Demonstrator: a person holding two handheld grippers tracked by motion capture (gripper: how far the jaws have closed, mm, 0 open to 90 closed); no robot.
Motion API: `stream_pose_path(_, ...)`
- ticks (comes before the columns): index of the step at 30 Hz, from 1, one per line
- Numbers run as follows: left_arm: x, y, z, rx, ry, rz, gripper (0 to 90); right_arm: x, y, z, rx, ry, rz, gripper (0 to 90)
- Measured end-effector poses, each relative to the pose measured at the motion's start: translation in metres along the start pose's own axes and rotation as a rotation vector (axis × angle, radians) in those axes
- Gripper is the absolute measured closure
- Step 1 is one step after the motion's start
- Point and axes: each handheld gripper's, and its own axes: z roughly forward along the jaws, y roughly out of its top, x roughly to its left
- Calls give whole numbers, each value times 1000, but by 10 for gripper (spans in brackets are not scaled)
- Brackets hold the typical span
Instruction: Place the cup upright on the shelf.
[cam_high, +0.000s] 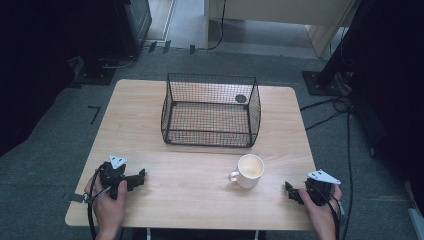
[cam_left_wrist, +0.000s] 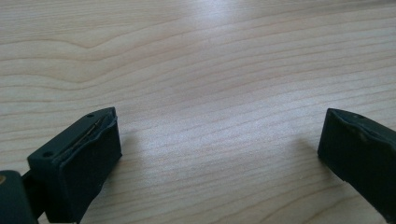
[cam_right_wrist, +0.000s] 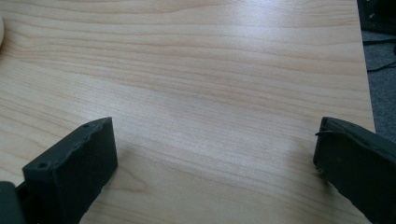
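High view shows the white mug (cam_high: 248, 170) standing upright on the desk (cam_high: 200, 195), in front of the wire basket (cam_high: 211, 110) and well apart from it, with its handle turned toward the person's left. The right hand-held gripper (cam_high: 291, 192) lies near the mug, to the right of it and a little closer to the person, and its jaws point toward the mug's side. The left hand-held gripper (cam_high: 140, 177) is farther away, on the other side of the desk, so I judge that the right one is better placed to take the mug, by moving leftward and slightly forward. In the right gripper view the right hand-held gripper (cam_right_wrist: 212, 144) has its jaws spread wide, with bare wood between them, and a pale edge of the mug (cam_right_wrist: 1, 30) appears at the left border. The left hand-held gripper (cam_left_wrist: 219, 135) is also wide open and holds nothing.
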Motion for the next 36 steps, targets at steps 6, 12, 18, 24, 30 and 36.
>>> stream_pose_path(6,0,0,0,0,0,1,0,4,1,-1,-10,8,25,0)
stream_pose_path(12,0,0,0,0,0,0,0,21,8,-6,-43,60,-14,0)
stream_pose_path(18,0,0,0,-1,0,-1,0,38,15,-12,-87,115,-56,0)
stream_pose_path(24,0,0,0,-1,0,0,0,50,20,-15,-110,160,-78,0)
stream_pose_path(30,0,0,0,0,0,0,0,64,26,-18,-124,212,-106,0)
stream_pose_path(36,0,0,0,0,0,0,0,79,33,-21,-149,264,-127,0)
